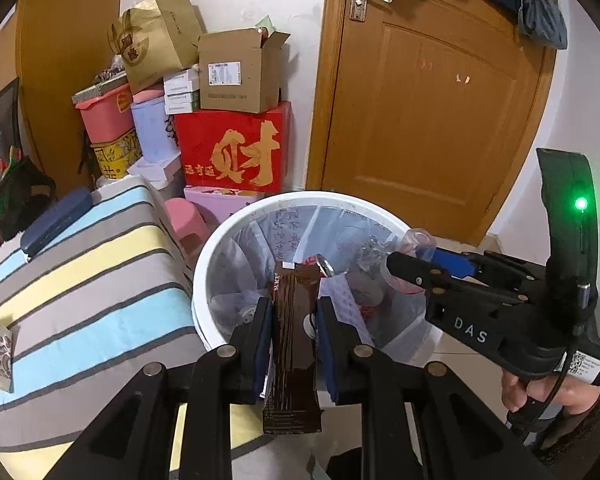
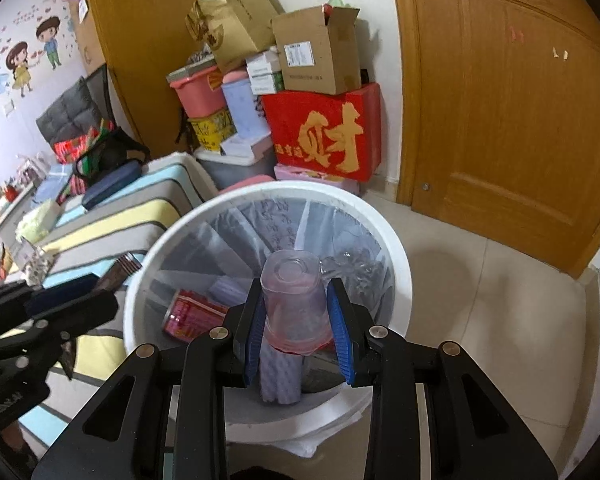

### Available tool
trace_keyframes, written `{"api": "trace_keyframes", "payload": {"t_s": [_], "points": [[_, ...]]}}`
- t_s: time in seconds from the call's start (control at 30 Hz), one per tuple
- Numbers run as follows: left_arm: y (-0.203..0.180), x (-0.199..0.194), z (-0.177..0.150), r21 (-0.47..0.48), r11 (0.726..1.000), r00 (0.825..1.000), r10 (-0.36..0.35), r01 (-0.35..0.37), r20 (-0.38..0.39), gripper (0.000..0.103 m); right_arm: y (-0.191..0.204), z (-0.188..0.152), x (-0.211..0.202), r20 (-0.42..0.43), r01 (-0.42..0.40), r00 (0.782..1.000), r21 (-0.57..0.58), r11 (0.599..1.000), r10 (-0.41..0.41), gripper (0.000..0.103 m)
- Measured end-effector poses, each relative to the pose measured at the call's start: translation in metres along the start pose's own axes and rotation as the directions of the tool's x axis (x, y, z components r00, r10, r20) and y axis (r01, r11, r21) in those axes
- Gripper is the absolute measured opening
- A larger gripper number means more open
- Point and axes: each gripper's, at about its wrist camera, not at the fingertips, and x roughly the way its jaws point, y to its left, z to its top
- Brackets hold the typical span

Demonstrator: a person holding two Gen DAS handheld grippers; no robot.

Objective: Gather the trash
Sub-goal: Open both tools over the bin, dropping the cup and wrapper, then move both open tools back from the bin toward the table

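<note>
A white trash bin [image 1: 204, 264] lined with a clear bag stands on the floor beside the bed; it also shows in the right wrist view [image 2: 400, 248]. My left gripper [image 1: 294, 332] is shut on a dark brown wrapper [image 1: 294, 344] and holds it over the bin's near rim. My right gripper [image 2: 298, 328] is shut on a clear plastic cup [image 2: 296, 300], upside down, above the bin's opening. The right gripper also shows in the left wrist view [image 1: 428, 260], over the bin's right side. A red packet [image 2: 192, 314] and paper lie inside the bin.
A striped bed [image 1: 80, 280] lies left of the bin, with a dark blue case [image 1: 56, 220] on it. Stacked boxes, among them a red box [image 1: 236, 148], stand behind the bin. A wooden door [image 1: 432, 100] is at the right. Tiled floor [image 2: 500, 340] is right of the bin.
</note>
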Motion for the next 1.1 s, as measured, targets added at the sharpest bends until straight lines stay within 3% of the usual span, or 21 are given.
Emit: {"api": "trace_keyframes", "payload": {"t_s": [0.1, 0.17, 0.2, 0.27, 0.33, 0.4, 1.1], "points": [[0.001, 0.001, 0.001, -0.004, 1.000, 1.000, -0.011, 0.011, 0.004, 0.030, -0.001, 0.001, 0.003, -0.007, 0.009, 1.000, -0.006, 1.000, -0.009, 0.032], [0.002, 0.000, 0.001, -0.004, 1.000, 1.000, -0.003, 0.003, 0.008, 0.051, -0.001, 0.000, 0.005, -0.018, 0.010, 1.000, -0.001, 1.000, -0.010, 0.032], [0.002, 0.000, 0.002, -0.005, 1.000, 1.000, -0.002, 0.002, 0.010, 0.053, -0.001, 0.000, 0.005, -0.019, 0.019, 1.000, 0.000, 1.000, -0.019, 0.032], [0.005, 0.001, 0.003, -0.014, 1.000, 1.000, -0.012, 0.012, 0.008, 0.053, 0.000, -0.001, 0.005, -0.025, 0.039, 0.999, -0.008, 0.999, -0.039, 0.034], [0.008, -0.001, 0.002, -0.030, 1.000, 1.000, -0.005, 0.005, 0.011, 0.053, 0.000, -0.001, 0.005, -0.021, 0.043, 0.999, -0.004, 0.999, -0.043, 0.051], [0.009, -0.002, 0.001, -0.032, 0.999, 1.000, -0.005, 0.005, 0.012, 0.053, -0.001, -0.001, 0.004, -0.015, 0.033, 0.999, 0.007, 0.999, -0.032, 0.056], [0.034, -0.059, -0.022, -0.095, 0.993, 0.994, 0.083, -0.076, 0.074, 0.053, 0.026, -0.006, -0.022, 0.059, -0.028, 0.998, 0.020, 0.999, 0.027, 0.056]]}}
